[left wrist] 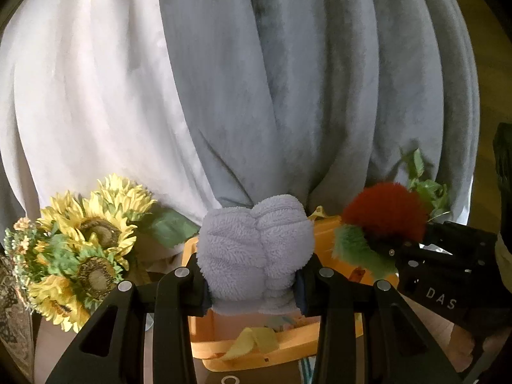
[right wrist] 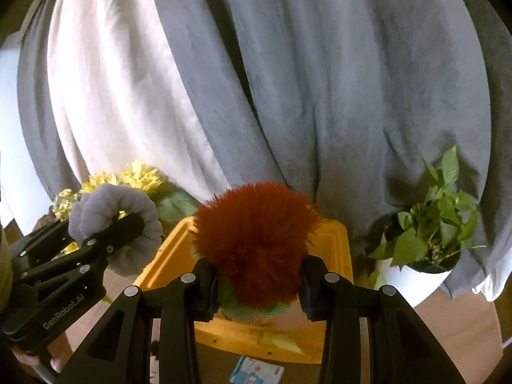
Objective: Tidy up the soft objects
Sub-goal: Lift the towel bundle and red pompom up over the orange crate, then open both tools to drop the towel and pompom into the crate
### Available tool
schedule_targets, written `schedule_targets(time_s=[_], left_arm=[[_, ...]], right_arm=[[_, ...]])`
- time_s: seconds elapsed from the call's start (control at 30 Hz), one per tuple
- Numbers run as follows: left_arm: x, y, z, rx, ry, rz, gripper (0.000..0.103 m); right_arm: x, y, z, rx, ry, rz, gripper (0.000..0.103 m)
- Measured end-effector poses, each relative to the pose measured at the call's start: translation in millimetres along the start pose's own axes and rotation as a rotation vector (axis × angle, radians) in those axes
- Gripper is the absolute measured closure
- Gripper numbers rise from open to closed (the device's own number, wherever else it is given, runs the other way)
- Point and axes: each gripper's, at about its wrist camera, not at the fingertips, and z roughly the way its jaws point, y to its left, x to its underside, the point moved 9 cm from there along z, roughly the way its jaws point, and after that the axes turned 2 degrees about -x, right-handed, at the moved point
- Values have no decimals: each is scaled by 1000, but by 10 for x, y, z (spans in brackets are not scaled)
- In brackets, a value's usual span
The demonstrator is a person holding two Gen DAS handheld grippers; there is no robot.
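My left gripper [left wrist: 252, 283] is shut on a fluffy lavender-grey soft bundle [left wrist: 256, 249], held above an orange bin [left wrist: 256, 348]. In the right wrist view that same bundle [right wrist: 128, 220] shows at the left, pinched in the left gripper [right wrist: 108, 240]. My right gripper [right wrist: 257, 291] is shut on a furry red and green plush [right wrist: 252, 240], held over the orange bin [right wrist: 332, 243]. In the left wrist view the red plush [left wrist: 384, 214] hangs at the right in the right gripper [left wrist: 403, 249]. A yellowish scrap [left wrist: 252, 340] lies inside the bin.
Grey and white curtains [left wrist: 256, 96] hang close behind the bin. Artificial sunflowers [left wrist: 86, 240] stand at the left. A green potted plant [right wrist: 428, 233] in a white pot stands at the right. A small blue-and-white packet [right wrist: 256, 371] lies in front of the bin.
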Motion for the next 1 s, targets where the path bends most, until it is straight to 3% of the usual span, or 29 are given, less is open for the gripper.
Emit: schedule_targets(time_s=[0.47,0.83,0.93,1.0], left_arm=[[384,114,756,-9,155,-5,65],[746,70,1130,19,274,20,64],[788,65,1166,20,289,23,62],[791,58,1171,22,288,21,56]], right_arm=[[292,-184,759,7,170,44,64],[608,-236,1084,25,292,26,62],[642,-263,1107,41,305,19,62],[648,-285,1127,45,312,25,56]])
